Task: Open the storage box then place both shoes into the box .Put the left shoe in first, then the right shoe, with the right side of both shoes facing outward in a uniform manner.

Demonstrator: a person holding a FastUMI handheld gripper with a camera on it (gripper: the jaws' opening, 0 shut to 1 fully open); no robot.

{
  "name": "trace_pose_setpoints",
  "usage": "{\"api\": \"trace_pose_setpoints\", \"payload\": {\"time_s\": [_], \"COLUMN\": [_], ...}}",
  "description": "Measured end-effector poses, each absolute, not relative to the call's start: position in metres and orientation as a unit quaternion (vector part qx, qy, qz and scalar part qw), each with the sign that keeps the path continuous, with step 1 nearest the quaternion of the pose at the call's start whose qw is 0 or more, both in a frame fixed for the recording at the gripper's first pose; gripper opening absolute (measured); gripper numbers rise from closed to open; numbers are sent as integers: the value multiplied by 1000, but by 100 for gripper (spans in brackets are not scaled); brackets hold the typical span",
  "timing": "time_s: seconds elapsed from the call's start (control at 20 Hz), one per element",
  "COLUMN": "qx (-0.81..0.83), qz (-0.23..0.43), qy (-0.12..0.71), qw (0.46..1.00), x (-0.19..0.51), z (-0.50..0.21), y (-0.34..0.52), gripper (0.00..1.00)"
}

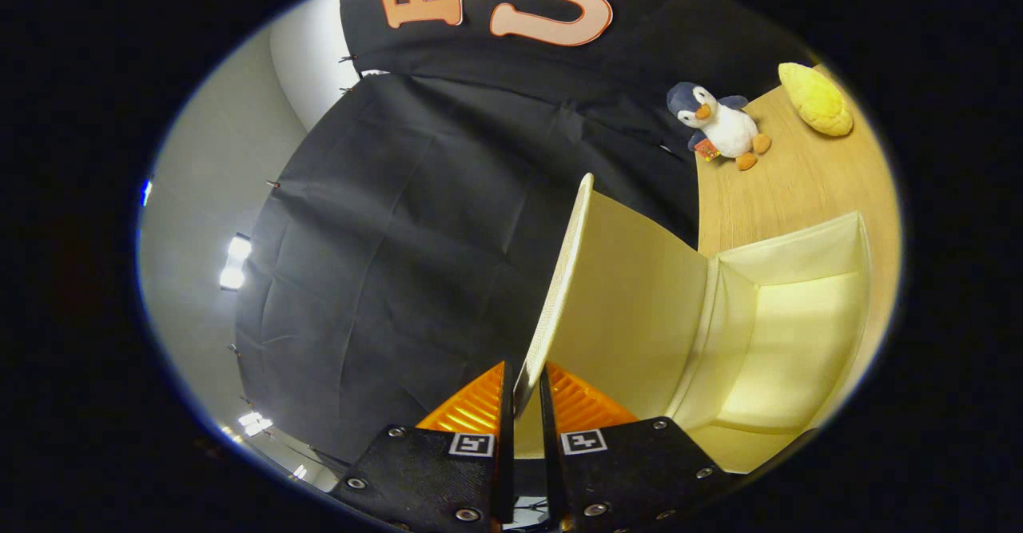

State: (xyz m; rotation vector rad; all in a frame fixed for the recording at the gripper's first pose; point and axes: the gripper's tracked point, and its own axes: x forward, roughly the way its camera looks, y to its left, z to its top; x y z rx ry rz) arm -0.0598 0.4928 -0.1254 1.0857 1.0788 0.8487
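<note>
The gripper [526, 393], with its orange ribbed fingers [471, 405], was clamped on the edge of the cream fabric lid [615, 293] of the storage box, one finger on each face of the panel. The lid stood swung up, rising from the fingers toward twelve o'clock. The cream fabric storage box [799, 333] lay open at about three o'clock of the fingers, its pale interior bare as far as it showed. By my judgement the opening step was nearly or fully done; both shoes remained to be placed, left one first. Beyond the box, on the light wooden table [767, 189] toward one o'clock, sat a grey-and-white plush penguin [719, 125] and a yellow plush toy [817, 100].
</note>
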Motion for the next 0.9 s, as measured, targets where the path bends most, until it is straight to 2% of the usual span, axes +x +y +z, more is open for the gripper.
{"api": "trace_pose_setpoints", "payload": {"time_s": [0.6,0.65,0.7,0.9], "qx": [400,393,384,352], "qz": [367,366,364,353], "qy": [492,491,492,502], "qw": [681,686,692,707], "x": [-53,-55,-53,-58], "z": [-150,-154,-160,-172], "y": [598,599,598,572], "gripper": [17,20,29,48]}}
